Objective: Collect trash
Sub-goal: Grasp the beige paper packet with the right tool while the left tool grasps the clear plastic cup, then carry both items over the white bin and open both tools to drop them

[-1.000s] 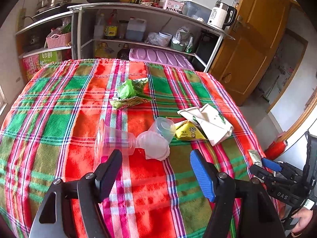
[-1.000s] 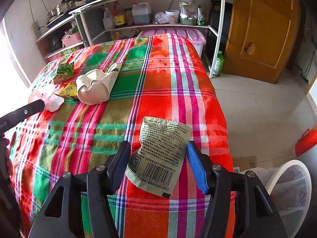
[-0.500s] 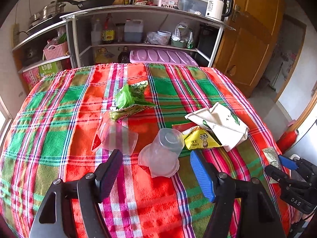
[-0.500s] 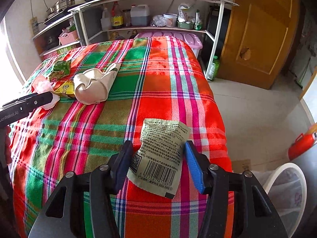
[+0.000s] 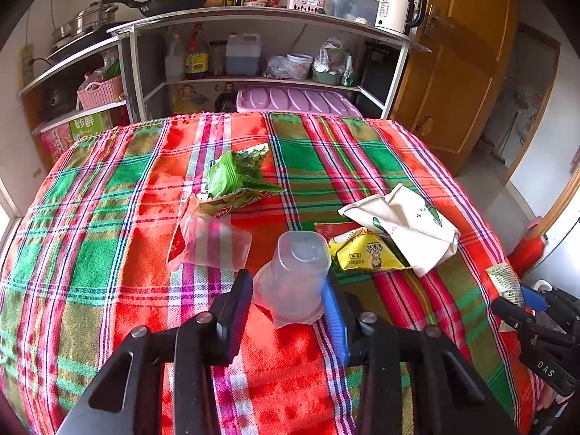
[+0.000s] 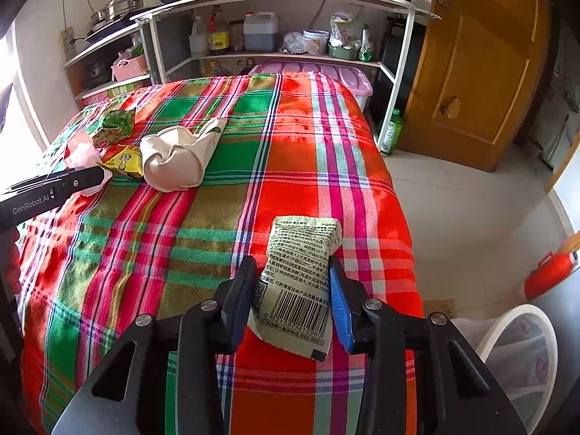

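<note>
Left fingers [image 5: 286, 299] closing on clear cup [image 5: 293, 275] (tipped over), right fingers [image 6: 291, 290] pinching packet [image 6: 301, 282].

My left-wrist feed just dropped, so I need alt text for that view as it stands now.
The left gripper, whose jaws have just been closing, grips a clear plastic cup lying on the plaid tablecloth. Beyond it lie another clear cup, green wrappers, a yellow packet and a white paper bag. At the right edge, the right gripper holds a pale sachet.
</note>
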`<state>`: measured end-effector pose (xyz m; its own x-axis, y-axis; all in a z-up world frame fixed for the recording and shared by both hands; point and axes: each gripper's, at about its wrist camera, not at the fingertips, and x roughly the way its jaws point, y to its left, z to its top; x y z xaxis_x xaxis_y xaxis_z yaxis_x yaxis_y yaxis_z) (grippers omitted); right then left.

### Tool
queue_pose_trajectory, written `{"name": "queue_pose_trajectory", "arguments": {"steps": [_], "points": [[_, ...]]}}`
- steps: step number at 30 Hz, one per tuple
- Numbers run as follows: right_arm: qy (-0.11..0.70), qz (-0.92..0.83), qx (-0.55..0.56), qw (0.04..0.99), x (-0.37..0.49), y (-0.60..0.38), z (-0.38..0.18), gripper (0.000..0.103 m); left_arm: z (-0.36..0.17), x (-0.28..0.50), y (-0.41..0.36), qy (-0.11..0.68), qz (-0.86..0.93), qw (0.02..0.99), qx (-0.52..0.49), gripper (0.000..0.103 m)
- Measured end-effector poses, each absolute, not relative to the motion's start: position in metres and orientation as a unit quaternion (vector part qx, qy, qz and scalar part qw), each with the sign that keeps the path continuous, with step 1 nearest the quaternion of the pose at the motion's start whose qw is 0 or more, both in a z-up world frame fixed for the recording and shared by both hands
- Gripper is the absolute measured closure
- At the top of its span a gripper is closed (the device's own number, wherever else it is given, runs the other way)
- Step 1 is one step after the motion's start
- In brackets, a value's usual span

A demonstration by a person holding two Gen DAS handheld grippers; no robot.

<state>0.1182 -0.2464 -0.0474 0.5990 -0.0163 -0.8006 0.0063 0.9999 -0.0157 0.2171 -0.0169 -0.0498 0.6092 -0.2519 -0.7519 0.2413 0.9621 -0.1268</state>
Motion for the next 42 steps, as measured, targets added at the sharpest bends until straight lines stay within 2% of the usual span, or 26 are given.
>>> {"name": "queue_pose_trajectory", "arguments": {"steps": [18,42], "points": [[0.434,0.004,-0.002,0.901,0.108,-0.246,-0.041,0.067,-0.031,0.191,-0.021,0.399,-0.137,0.907,0.0,0.064],[0.383,0.005,0.026,0.923,0.06,-0.265,0.001,0.067,0.016,0.133,-0.051,0.363,-0.183,0.913,0.003,0.064]]}}
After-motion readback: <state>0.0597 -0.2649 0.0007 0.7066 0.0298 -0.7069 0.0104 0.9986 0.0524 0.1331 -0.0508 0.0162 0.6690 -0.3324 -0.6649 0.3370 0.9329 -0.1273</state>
